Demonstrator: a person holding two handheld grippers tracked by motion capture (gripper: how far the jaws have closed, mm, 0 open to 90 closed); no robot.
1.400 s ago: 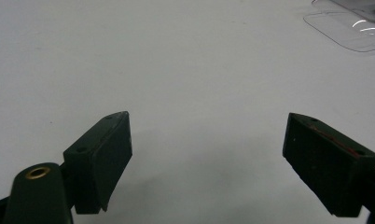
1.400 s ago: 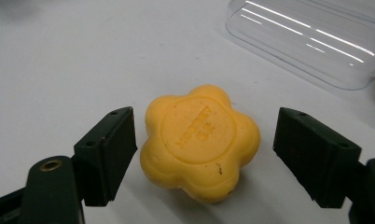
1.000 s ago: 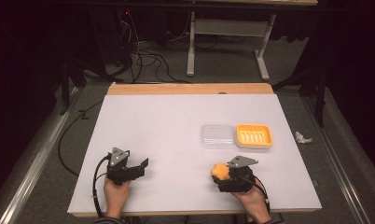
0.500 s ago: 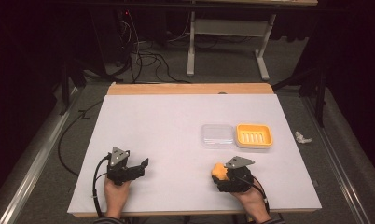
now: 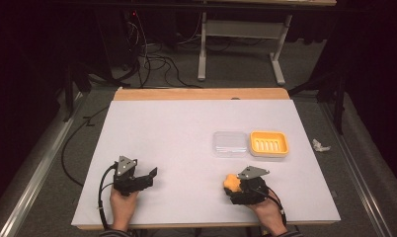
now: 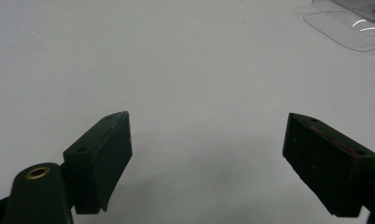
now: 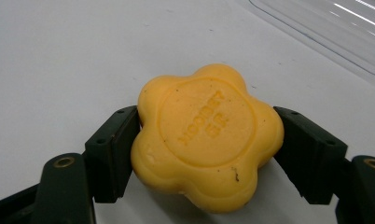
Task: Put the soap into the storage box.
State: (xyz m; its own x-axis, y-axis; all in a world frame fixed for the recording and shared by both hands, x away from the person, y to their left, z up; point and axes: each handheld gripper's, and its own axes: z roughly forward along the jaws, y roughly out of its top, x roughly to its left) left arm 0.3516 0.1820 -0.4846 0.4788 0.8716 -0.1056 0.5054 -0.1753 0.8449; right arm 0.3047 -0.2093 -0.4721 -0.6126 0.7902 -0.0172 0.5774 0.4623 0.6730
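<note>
A white table (image 5: 186, 133) with a wooden far edge takes up most of the high view, and the person's two hands come in over its near edge, well apart from each other.

The right gripper (image 5: 232, 186) sits at the near right of the table, held in the right hand (image 5: 265, 210). Its two black jaws are closed on a yellow, flower-shaped soap bar (image 7: 206, 135); in the right gripper view one jaw presses each side of the bar, which lies flat between them with its stamped lettering facing up. From above, the soap (image 5: 231, 181) shows as a yellow lump at the gripper's front end, just above the tabletop.

The left gripper (image 5: 148, 177) rests at the near left in the left hand (image 5: 122, 205), pointing toward the table's middle. In the left gripper view (image 6: 209, 154) its jaws stand wide apart with only bare white surface between them; they hold nothing.

Beyond the right gripper, toward the right side of the table, a yellow soap dish (image 5: 269, 143) with a ribbed floor lies beside a clear plastic lid (image 5: 230, 143); the two are touching or nearly so, the lid on the dish's left. A corner of that clear lid (image 6: 349, 28) shows at the upper right of the left gripper view, and its edge (image 7: 330, 32) crosses the top right of the right gripper view, near the soap but apart from it.
</note>
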